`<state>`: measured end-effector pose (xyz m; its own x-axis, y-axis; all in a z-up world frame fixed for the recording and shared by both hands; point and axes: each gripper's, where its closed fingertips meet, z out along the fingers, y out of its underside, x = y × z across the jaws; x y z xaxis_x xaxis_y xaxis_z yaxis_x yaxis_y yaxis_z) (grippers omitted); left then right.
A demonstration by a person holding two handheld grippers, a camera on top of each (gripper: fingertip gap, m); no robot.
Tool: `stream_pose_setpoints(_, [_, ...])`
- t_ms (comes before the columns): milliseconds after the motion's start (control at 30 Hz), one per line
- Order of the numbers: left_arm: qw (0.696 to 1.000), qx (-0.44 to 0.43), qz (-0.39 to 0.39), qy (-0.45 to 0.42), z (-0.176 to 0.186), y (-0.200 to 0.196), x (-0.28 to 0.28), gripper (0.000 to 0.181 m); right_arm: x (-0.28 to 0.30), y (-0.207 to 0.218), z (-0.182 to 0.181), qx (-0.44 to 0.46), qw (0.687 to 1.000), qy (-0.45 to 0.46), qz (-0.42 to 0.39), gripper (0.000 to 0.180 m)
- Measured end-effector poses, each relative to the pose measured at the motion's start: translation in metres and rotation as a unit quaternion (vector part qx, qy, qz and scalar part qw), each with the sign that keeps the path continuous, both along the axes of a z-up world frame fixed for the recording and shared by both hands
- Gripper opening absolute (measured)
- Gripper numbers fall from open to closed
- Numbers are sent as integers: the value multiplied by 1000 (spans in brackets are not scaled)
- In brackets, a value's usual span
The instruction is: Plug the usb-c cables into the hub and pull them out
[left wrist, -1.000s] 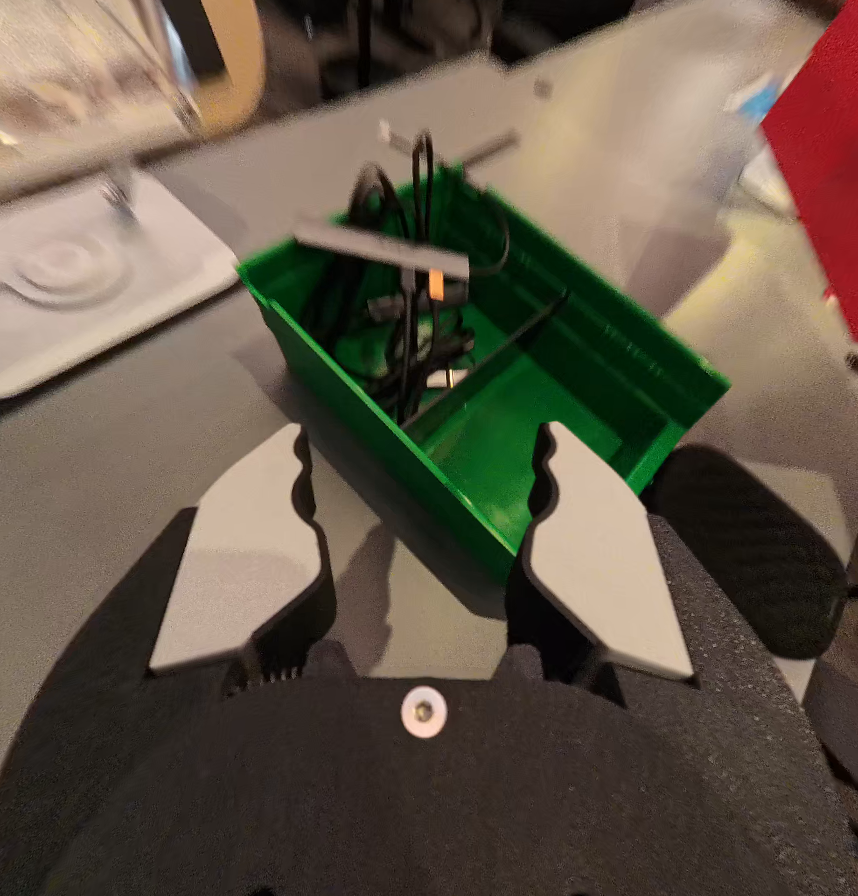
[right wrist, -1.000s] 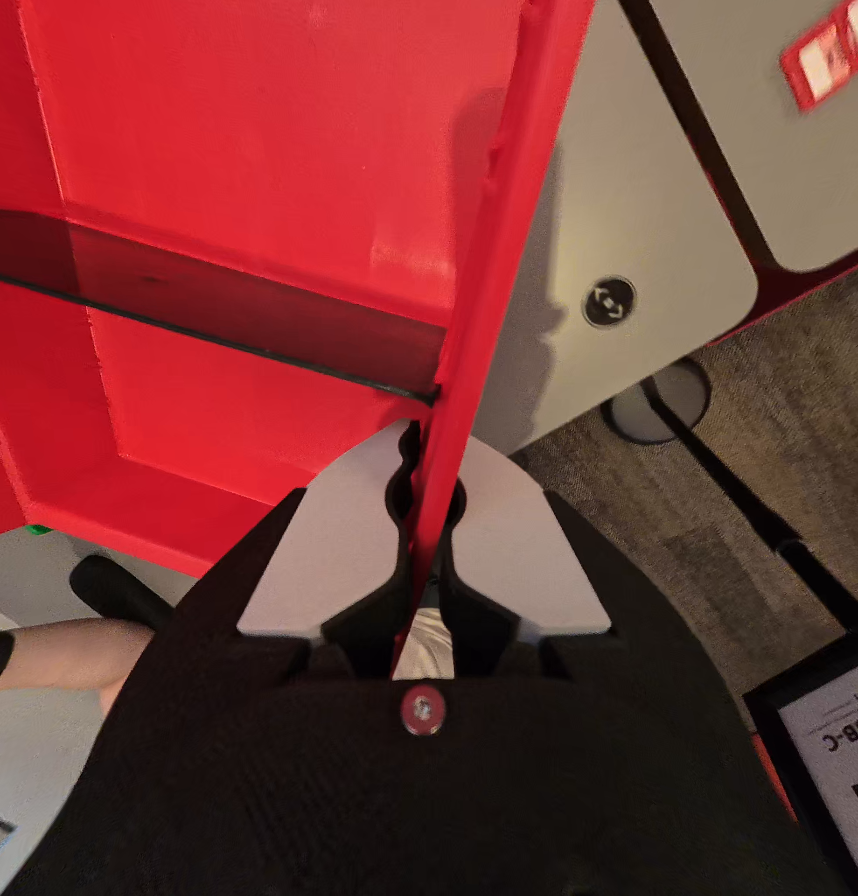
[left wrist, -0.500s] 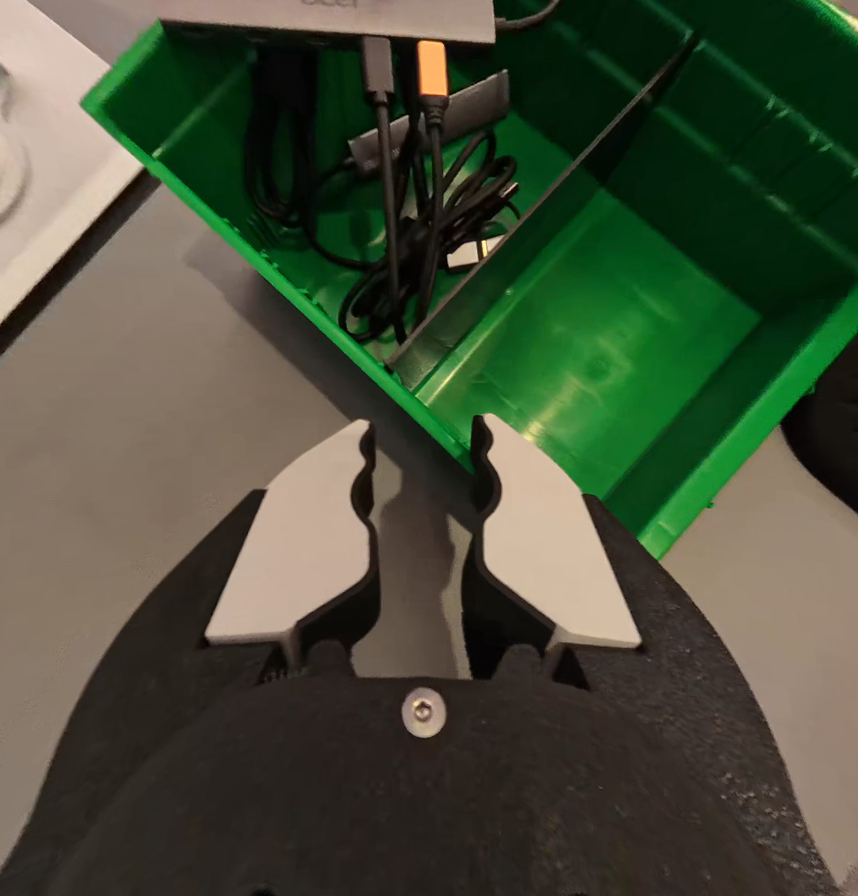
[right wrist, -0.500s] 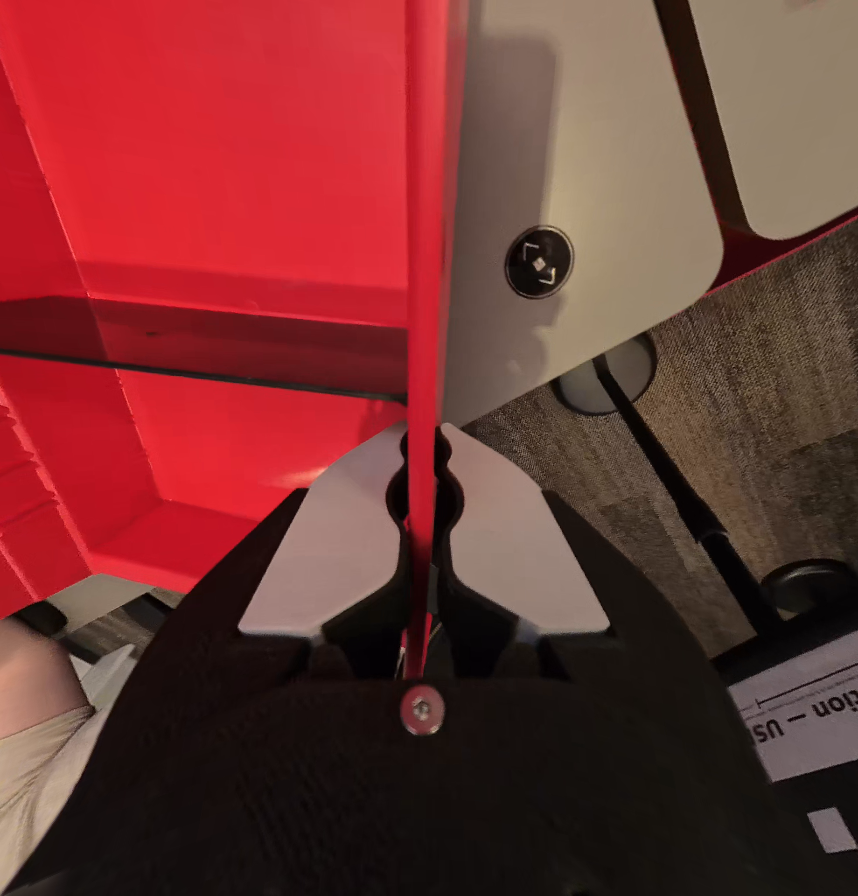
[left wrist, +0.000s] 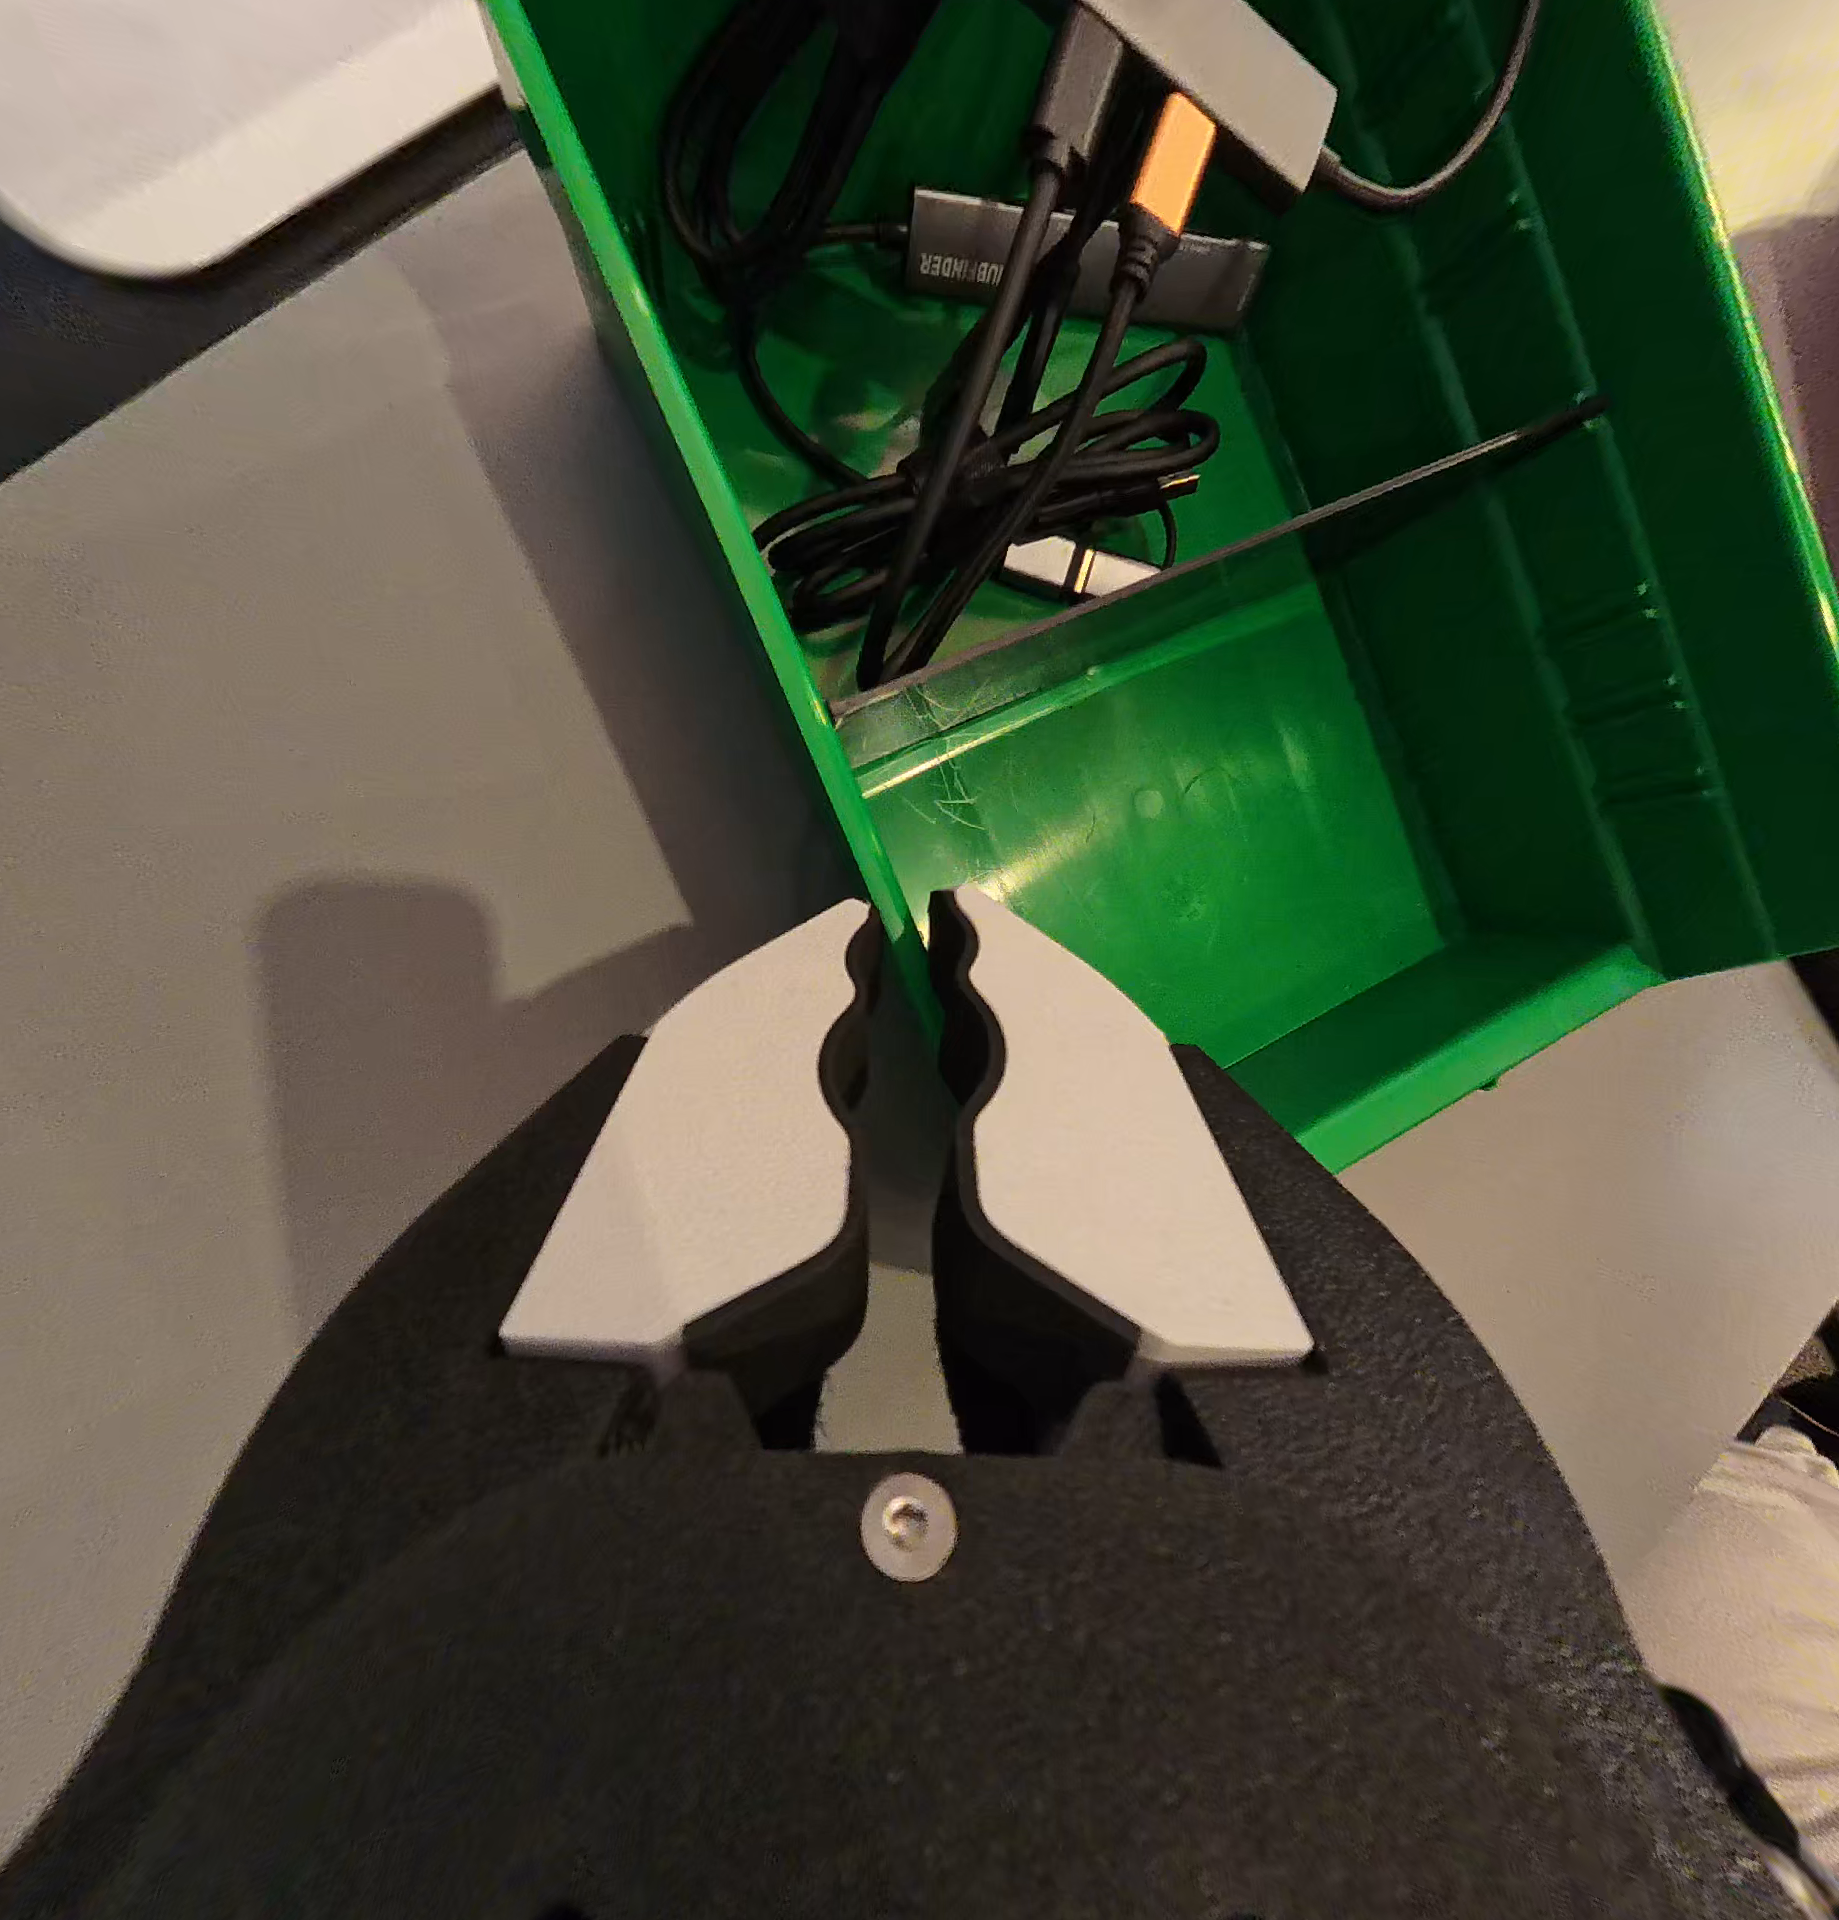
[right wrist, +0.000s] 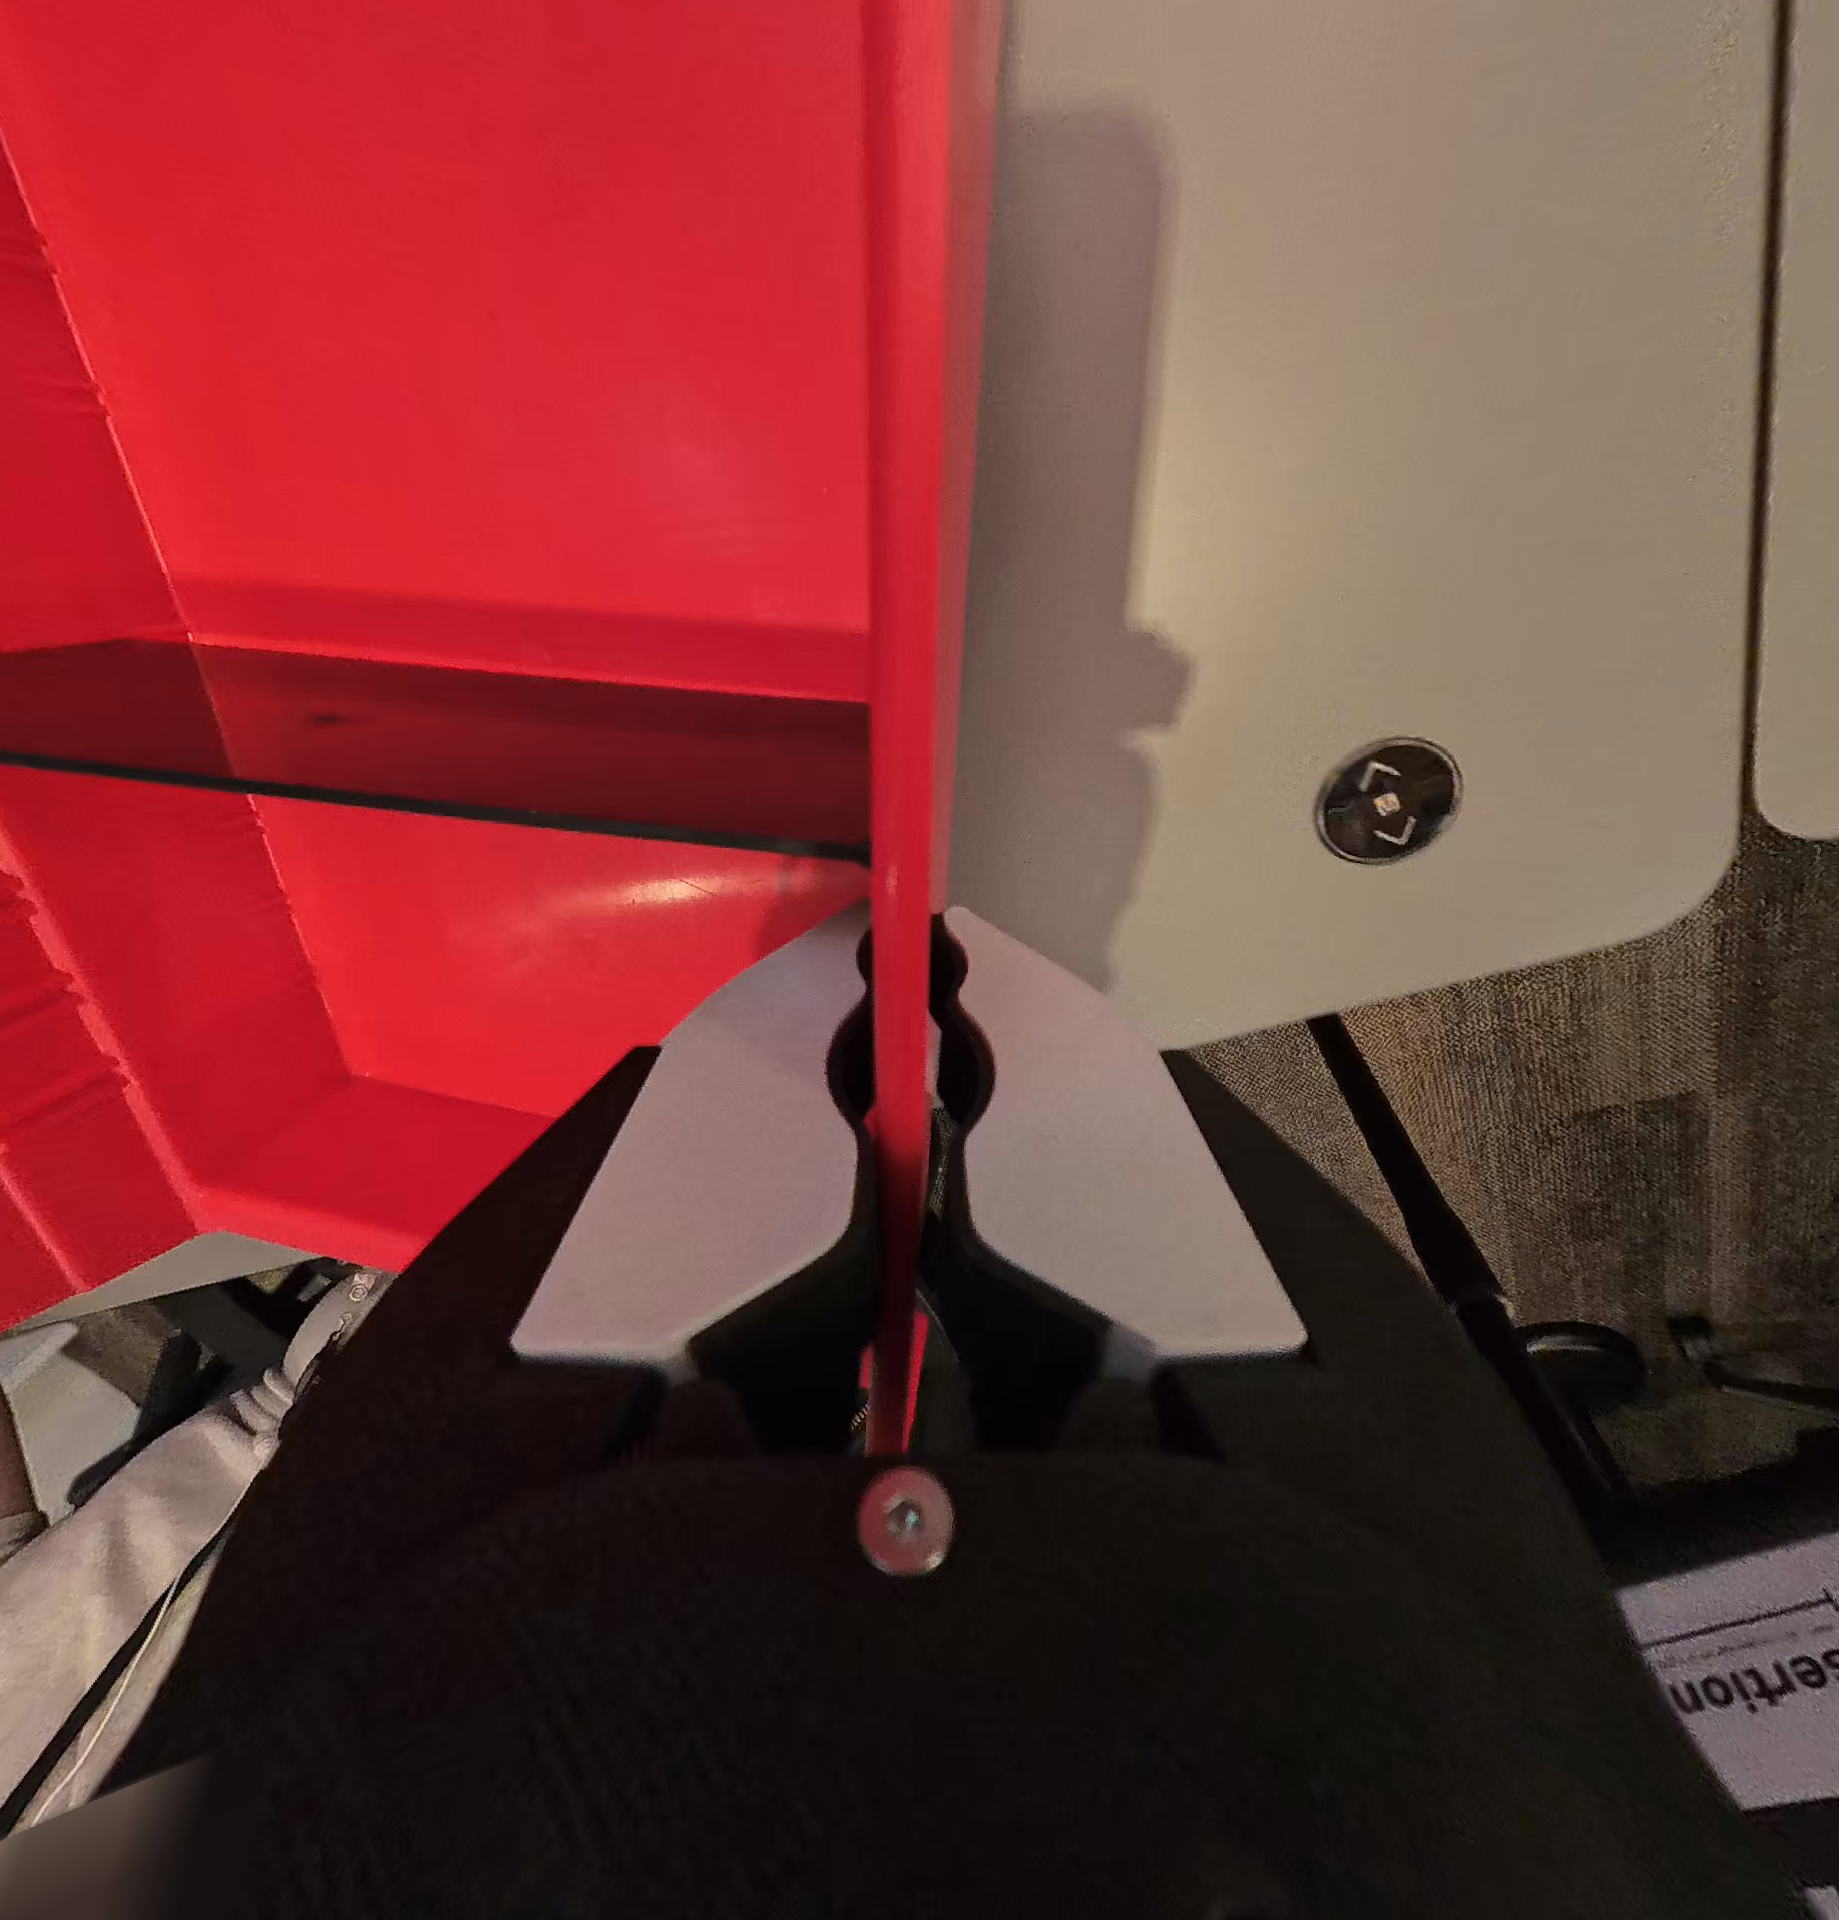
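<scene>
A green bin (left wrist: 1185,862) stands on the grey table (left wrist: 271,727), split by a dark divider (left wrist: 1258,561). Its far compartment holds a grey hub (left wrist: 1216,73) with a black plug (left wrist: 1076,88) and an orange plug (left wrist: 1169,166) in it, a second grey hub (left wrist: 1185,270) on the bin floor, and a bundle of black cables (left wrist: 998,488). My left gripper (left wrist: 904,920) is shut on the green bin's near side wall. My right gripper (right wrist: 902,925) is shut on the side wall of an empty red bin (right wrist: 479,364) with a dark divider (right wrist: 427,727).
A white pad (left wrist: 167,135) lies on the table left of the green bin. In the right wrist view, the table's corner (right wrist: 1362,416) carries a black round disc (right wrist: 1391,800), with carpet floor (right wrist: 1621,1091) and a printed sheet (right wrist: 1777,1683) below. A person's pale sleeve (right wrist: 94,1558) shows at the lower left. The tips of one gripper are about 65 cm away from the tips of the other.
My left gripper moved in on the green bin and went from open to shut on its side wall. My right gripper stayed shut on the red bin, which shifted in view.
</scene>
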<state>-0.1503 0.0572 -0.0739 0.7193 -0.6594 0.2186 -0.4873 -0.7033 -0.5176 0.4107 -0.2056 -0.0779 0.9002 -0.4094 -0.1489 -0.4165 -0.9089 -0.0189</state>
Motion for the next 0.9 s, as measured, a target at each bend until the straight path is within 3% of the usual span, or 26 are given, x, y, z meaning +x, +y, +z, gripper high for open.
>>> stream_pose_setpoints(400, [981, -40, 187, -22, 2, -8, -182, 4, -48, 95, 1, 45, 995, -3, 87, 7])
stream_pose_setpoints(633, [960, -59, 265, -76, 3, -22, -236, 6, -77, 153, -21, 69, 991, 21, 113, 6])
stream_pose_setpoints(900, [927, -20, 363, -89, 4, -20, -291, 7, -84, 180, -53, 43, 989, 30, 139, 6])
